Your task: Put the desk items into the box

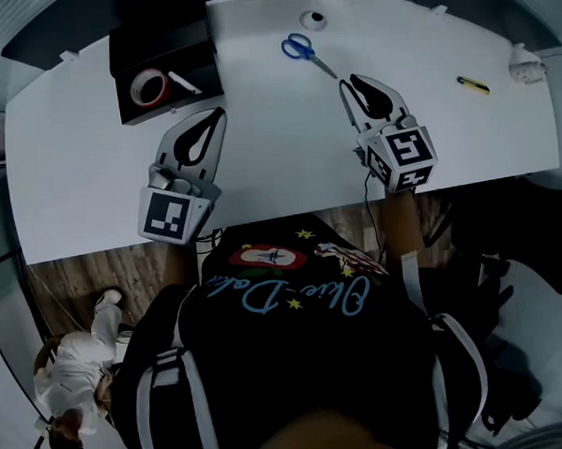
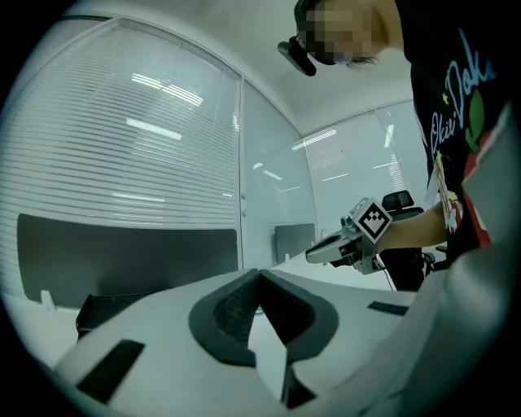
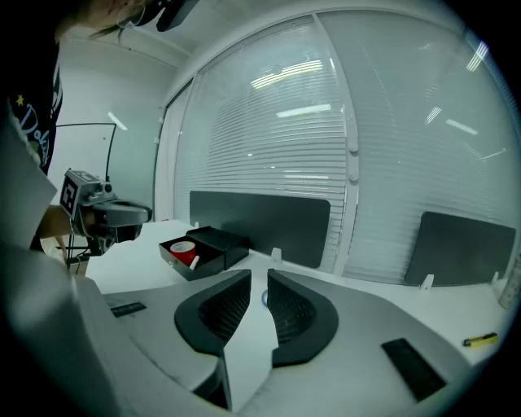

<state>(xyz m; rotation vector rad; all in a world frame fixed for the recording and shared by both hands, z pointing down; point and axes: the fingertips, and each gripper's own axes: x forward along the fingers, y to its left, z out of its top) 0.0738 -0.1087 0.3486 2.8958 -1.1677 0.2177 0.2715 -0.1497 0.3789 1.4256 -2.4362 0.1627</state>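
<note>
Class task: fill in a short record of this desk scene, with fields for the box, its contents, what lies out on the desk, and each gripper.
Box: black box, open, at the far left of the white desk
In box: red tape roll, white pen-like item
Out on desk: blue scissors, yellow item
Left gripper: jaws together, empty
Right gripper: jaws apart, nothing between them, pointed towards the scissors
</note>
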